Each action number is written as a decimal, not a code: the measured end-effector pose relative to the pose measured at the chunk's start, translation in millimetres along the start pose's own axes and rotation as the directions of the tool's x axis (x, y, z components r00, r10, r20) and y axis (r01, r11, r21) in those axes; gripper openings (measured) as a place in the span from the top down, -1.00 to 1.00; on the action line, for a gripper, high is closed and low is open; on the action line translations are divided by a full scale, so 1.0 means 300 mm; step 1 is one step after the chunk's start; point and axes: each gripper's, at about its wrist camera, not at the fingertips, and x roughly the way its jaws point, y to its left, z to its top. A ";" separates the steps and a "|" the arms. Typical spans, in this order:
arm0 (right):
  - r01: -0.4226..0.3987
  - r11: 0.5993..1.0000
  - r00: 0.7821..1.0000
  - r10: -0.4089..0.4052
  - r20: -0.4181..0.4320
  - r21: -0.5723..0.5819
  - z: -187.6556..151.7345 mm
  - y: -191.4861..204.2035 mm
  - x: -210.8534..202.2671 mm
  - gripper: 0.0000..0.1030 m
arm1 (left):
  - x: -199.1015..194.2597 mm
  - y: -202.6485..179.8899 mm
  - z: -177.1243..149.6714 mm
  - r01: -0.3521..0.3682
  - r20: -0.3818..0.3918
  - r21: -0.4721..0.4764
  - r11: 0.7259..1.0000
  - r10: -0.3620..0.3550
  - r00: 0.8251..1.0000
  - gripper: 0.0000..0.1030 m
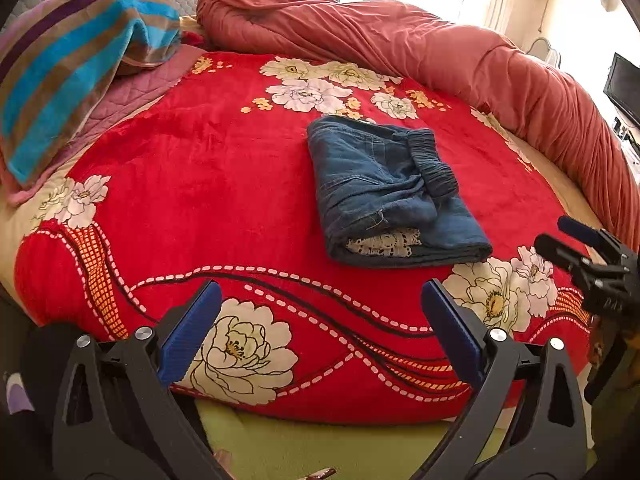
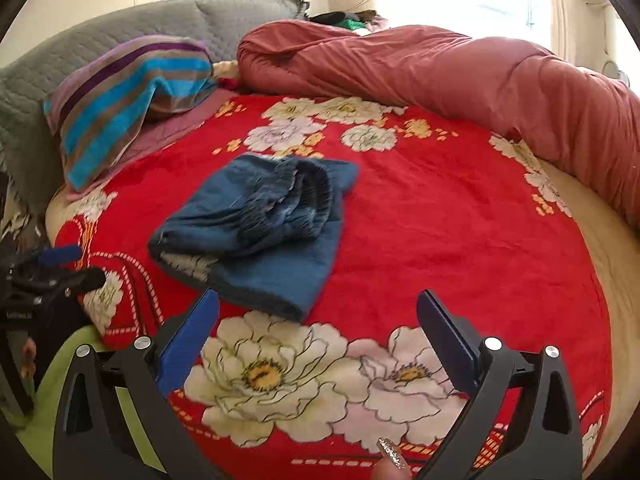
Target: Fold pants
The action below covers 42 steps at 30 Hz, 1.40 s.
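Note:
The blue denim pants [image 1: 392, 192] lie folded into a compact bundle on the red floral blanket [image 1: 200, 200], elastic waistband on top and a strip of white lace at the near edge. They also show in the right wrist view [image 2: 260, 228]. My left gripper [image 1: 320, 292] is open and empty, held above the blanket's near edge, short of the pants. My right gripper [image 2: 318, 300] is open and empty, just short of the bundle's near corner. The right gripper shows at the right edge of the left wrist view [image 1: 568, 240]. The left gripper shows at the left of the right wrist view [image 2: 76, 264].
A striped towel [image 1: 76, 72] lies on pillows at the back left. A rolled salmon duvet [image 1: 400, 48] runs along the back and right side of the bed. A green sheet [image 1: 320, 440] shows at the bed's near edge. A monitor [image 1: 624, 84] stands far right.

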 end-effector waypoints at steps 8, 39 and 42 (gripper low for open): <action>-0.005 1.000 1.000 0.005 0.006 0.016 0.004 -0.026 0.000 -0.91 | 0.005 -0.006 -0.001 -0.012 -0.009 0.006 1.000 0.012 1.000 -0.81; -0.013 1.000 1.000 0.013 -0.016 -0.005 0.010 0.000 0.022 -0.91 | 0.001 0.011 0.001 -0.015 -0.008 -0.012 1.000 0.015 1.000 -0.81; -0.012 1.000 1.000 0.012 -0.016 -0.008 0.011 0.000 0.023 -0.91 | 0.002 0.012 0.000 -0.017 -0.008 -0.011 1.000 0.017 1.000 -0.81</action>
